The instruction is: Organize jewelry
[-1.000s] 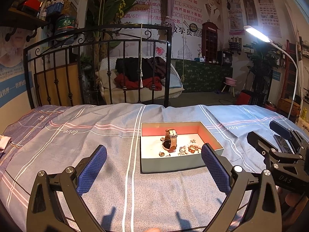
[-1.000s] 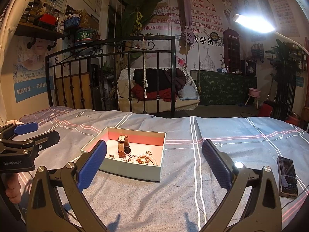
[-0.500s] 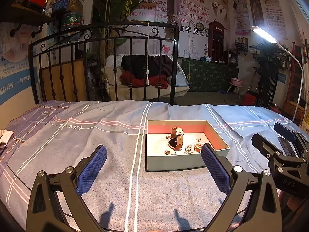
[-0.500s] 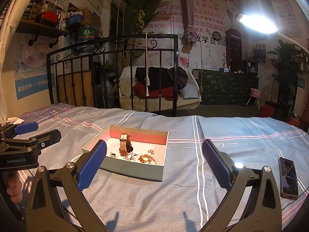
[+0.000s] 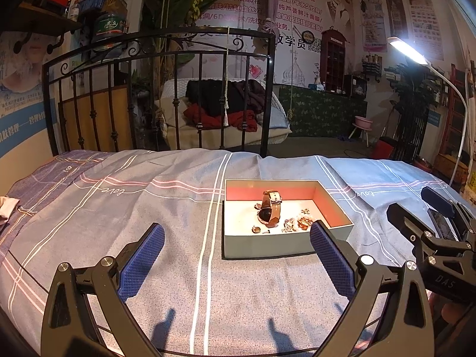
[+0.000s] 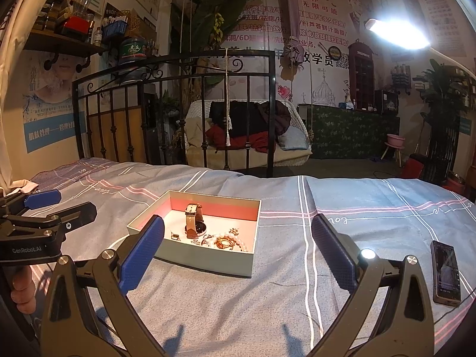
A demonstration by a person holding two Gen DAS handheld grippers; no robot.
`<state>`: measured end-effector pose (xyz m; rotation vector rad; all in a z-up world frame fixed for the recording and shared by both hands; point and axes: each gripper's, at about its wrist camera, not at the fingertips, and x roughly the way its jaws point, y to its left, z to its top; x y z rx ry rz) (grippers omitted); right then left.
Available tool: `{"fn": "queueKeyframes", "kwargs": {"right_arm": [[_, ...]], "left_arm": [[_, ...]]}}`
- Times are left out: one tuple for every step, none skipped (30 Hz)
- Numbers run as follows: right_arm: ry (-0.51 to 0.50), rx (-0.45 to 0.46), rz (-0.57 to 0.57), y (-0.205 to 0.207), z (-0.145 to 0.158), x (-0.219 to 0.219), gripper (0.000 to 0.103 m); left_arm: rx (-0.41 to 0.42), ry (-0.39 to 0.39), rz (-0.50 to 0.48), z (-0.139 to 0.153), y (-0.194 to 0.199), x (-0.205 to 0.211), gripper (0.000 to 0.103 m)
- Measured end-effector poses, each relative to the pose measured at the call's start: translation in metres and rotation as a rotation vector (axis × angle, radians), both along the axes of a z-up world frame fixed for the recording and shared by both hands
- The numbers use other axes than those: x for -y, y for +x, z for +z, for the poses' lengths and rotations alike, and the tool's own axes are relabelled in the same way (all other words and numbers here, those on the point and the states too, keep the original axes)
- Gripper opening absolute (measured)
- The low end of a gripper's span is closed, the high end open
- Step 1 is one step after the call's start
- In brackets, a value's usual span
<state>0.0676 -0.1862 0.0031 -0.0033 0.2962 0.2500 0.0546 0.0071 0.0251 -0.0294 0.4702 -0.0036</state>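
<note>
A shallow grey-green box (image 5: 267,245) with a pink inner wall lies on the bed; it also shows in the right wrist view (image 6: 205,260). Inside stand a watch (image 5: 270,212) (image 6: 194,218) with a tan strap, a heap of beads and bracelets (image 5: 300,223) (image 6: 227,241) and small pieces (image 5: 256,230). My left gripper (image 5: 236,254) is open and empty, just short of the box's near side. My right gripper (image 6: 238,251) is open and empty, to the right of the box's near corner.
The bed has a grey-blue striped sheet (image 5: 148,208) and a black iron headboard (image 5: 166,95) at the far end. A phone (image 6: 445,272) lies on the sheet at the right. A lit desk lamp (image 6: 395,34) stands to the right.
Both grippers have drifted slightly closer to the box, which now sits a little more to the right in the left wrist view. Both jaws stay open.
</note>
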Motion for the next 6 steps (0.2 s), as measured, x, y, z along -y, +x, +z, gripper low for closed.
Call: {"fn": "queueKeyframes", "kwargs": {"right_arm": [[0.000, 0.000, 0.000, 0.0000, 0.0001, 0.0000, 0.098], [0.000, 0.000, 0.000, -0.0001, -0.0001, 0.0000, 0.098], [0.000, 0.000, 0.000, -0.0004, -0.0003, -0.0001, 0.098], [-0.001, 0.000, 0.000, -0.0003, -0.0002, -0.0001, 0.098], [0.000, -0.001, 0.000, 0.0002, 0.0000, 0.0000, 0.098], [0.000, -0.002, 0.001, 0.0005, -0.0004, 0.0002, 0.098]], "left_arm": [[-0.004, -0.001, -0.010, -0.0001, 0.0004, 0.0005, 0.096], [-0.002, 0.002, -0.010, -0.0001, 0.0000, 0.0010, 0.096], [0.003, 0.007, -0.006, 0.0000, -0.0008, 0.0016, 0.096], [0.005, 0.008, -0.003, 0.0005, -0.0008, 0.0016, 0.096], [0.005, 0.004, -0.007, 0.0004, -0.0010, 0.0017, 0.096], [0.003, 0.006, -0.009, 0.0001, -0.0013, 0.0023, 0.096]]}}
